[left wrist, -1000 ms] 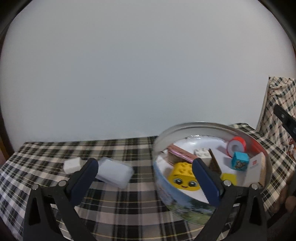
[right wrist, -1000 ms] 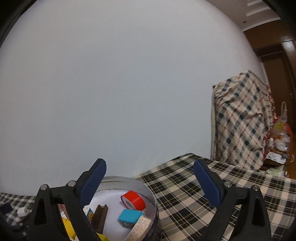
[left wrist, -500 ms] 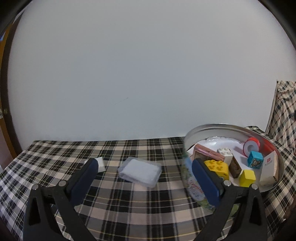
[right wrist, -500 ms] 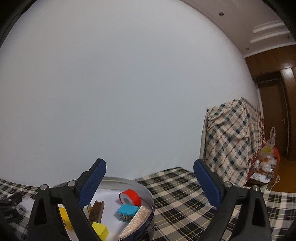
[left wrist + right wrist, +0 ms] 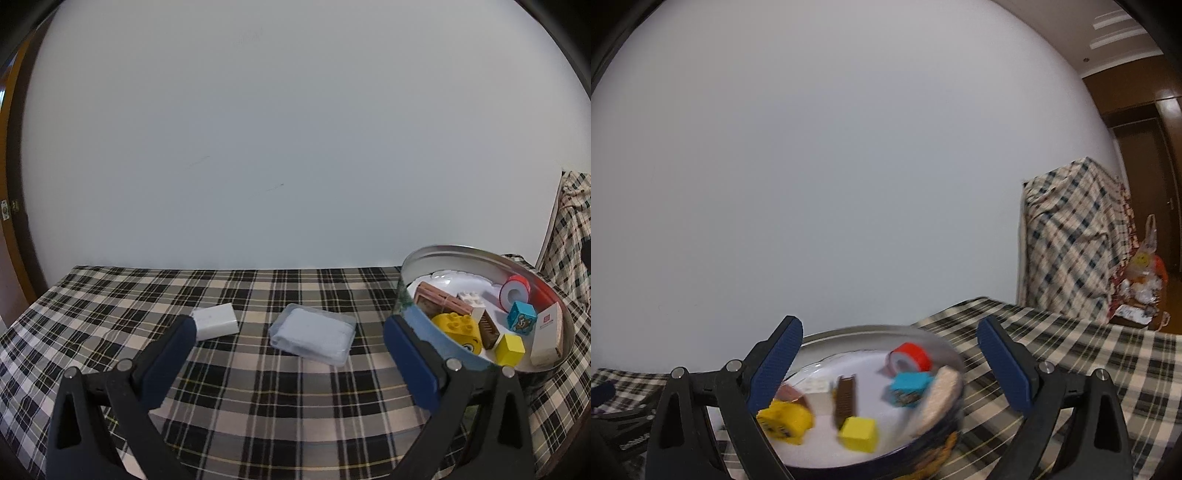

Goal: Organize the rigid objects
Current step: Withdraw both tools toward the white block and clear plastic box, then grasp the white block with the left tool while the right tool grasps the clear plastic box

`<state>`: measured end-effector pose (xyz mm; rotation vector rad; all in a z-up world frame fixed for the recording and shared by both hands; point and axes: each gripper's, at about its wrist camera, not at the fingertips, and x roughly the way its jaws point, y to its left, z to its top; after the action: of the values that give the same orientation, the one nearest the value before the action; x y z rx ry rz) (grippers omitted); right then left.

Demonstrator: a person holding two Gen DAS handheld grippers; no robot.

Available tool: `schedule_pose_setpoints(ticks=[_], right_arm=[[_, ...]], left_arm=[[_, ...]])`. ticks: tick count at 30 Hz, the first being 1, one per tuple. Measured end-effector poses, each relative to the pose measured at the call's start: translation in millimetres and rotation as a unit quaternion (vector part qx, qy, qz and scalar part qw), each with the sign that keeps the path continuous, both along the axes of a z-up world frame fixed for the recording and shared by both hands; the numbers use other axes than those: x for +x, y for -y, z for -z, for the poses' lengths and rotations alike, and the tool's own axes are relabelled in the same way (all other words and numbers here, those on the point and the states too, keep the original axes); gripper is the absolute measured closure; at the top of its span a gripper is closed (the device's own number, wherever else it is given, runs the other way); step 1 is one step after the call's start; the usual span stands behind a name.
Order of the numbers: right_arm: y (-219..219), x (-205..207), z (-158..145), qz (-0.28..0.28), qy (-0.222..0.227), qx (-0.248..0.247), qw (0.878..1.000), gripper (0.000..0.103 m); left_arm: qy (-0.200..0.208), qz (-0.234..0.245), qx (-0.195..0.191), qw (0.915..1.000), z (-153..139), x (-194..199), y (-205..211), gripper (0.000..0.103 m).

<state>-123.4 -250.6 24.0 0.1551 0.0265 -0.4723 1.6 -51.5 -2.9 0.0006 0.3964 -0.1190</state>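
1. While the left tool (image 5: 286,332) hovers low and level over the plaid-covered counter (image 5: 258,387), its jaws stand wide, empty
2. Between them lies a clear flat plastic case (image 5: 313,334), a white rectangular block (image 5: 216,321) nearby
3. Right tool (image 5: 888,350), wide, empty, frames the round metal tin (image 5: 938,439) of toys
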Motion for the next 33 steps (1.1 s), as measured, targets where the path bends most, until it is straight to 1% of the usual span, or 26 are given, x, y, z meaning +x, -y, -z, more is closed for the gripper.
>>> schedule_pose_setpoints(ticks=[6,13,19,22,25,27,31,33], right_arm=[[-29,12,3,-0.033,-0.017,0.002,0.999,0.006],[-57,29,7,-0.071,-0.043,0.009,0.997,0.006],[-90,49,11,-0.109,-0.066,0.013,0.992,0.006],[-113,65,14,-0.132,-0.090,0.008,0.987,0.006],[-140,88,18,-0.149,-0.133,-0.002,0.980,0.006],[-154,102,21,-0.154,-0.153,-0.004,0.976,0.006],[-177,135,30,-0.159,-0.201,0.009,0.967,0.006],[-181,154,38,-0.160,-0.235,0.029,0.958,0.006]], left_arm=[[-0.002,-0.013,0.004,0.9999,2,7,-25,0.001],[-0.019,-0.055,-0.005,0.9983,7,21,-69,0.001],[-0.033,-0.095,-0.009,0.9949,12,37,-107,0.001],[-0.046,-0.121,-0.019,0.9914,15,45,-127,0.001],[-0.063,-0.147,-0.035,0.9865,19,51,-147,0.001],[-0.074,-0.167,-0.050,0.9820,22,54,-160,0.001],[-0.084,-0.188,-0.061,0.9766,25,58,-174,0.001],[-0.088,-0.197,-0.065,0.9743,27,61,-180,0.001]])
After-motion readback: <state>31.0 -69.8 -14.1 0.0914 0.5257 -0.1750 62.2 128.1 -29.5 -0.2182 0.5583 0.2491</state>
